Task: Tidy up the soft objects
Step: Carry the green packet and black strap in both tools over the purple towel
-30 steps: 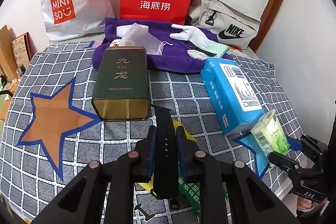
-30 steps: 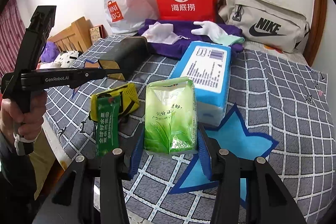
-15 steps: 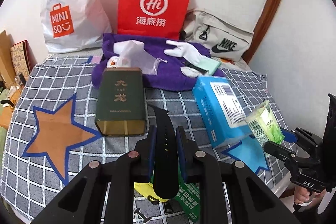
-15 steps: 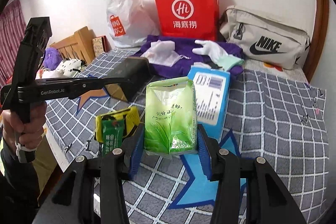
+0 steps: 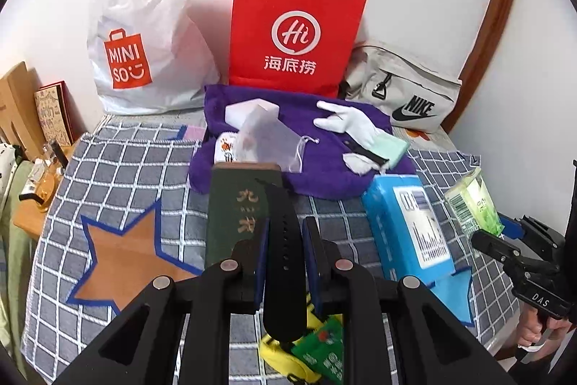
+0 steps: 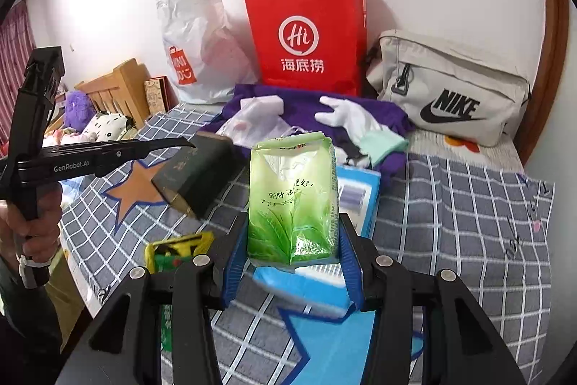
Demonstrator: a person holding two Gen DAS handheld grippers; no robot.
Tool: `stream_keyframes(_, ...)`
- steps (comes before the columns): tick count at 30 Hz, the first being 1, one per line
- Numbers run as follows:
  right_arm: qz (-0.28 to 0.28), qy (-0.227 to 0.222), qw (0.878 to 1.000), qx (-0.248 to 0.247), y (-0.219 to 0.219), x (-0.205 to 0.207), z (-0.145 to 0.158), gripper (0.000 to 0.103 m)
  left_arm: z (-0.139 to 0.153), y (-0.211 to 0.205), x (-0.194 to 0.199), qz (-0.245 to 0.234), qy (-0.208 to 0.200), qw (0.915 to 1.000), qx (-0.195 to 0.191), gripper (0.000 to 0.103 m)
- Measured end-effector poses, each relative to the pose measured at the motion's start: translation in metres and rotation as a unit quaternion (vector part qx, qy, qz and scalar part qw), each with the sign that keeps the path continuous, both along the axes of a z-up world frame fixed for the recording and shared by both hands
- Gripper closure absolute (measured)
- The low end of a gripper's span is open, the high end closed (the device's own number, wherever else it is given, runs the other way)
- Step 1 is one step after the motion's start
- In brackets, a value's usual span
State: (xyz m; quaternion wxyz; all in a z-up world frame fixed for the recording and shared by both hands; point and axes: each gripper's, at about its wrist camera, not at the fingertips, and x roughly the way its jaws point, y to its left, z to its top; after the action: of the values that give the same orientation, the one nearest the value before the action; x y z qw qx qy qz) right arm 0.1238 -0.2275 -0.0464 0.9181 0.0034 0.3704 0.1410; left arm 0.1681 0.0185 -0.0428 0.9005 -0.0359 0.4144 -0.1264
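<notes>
My left gripper (image 5: 285, 237) is shut on a black strap (image 5: 283, 262) that stands up between its blue pads, above the dark green tin (image 5: 234, 215). From the right wrist view the left gripper (image 6: 187, 144) shows side-on at the left with the strap curving out of it. My right gripper (image 6: 292, 240) is shut on a green tissue pack (image 6: 292, 201), held upright above the blue tissue pack (image 6: 360, 197). In the left wrist view that green tissue pack (image 5: 472, 204) hangs at the right edge in the right gripper (image 5: 497, 233), beside the blue tissue pack (image 5: 407, 226).
A purple towel (image 5: 317, 175) lies behind, with a white glove (image 5: 346, 121), a mesh pouch (image 5: 270, 143) and a mint cloth on it. A red paper bag (image 5: 295, 35), a white plastic bag (image 5: 144, 24) and a grey waist bag (image 5: 404, 85) lean on the wall. A yellow-green item (image 5: 310, 352) lies near the bed's front edge.
Both grippers have risen and drawn back from the bed with their loads; the tin, blue pack and bags now look smaller and farther. Neither grip has changed.
</notes>
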Motion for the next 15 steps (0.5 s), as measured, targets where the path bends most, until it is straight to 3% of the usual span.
stream_keyframes(15,-0.015,0.002,1.000,0.003,-0.010,0.085,0.007,0.056,0.004,-0.002,0.065,0.008,-0.003,1.0000,0.001,0.085)
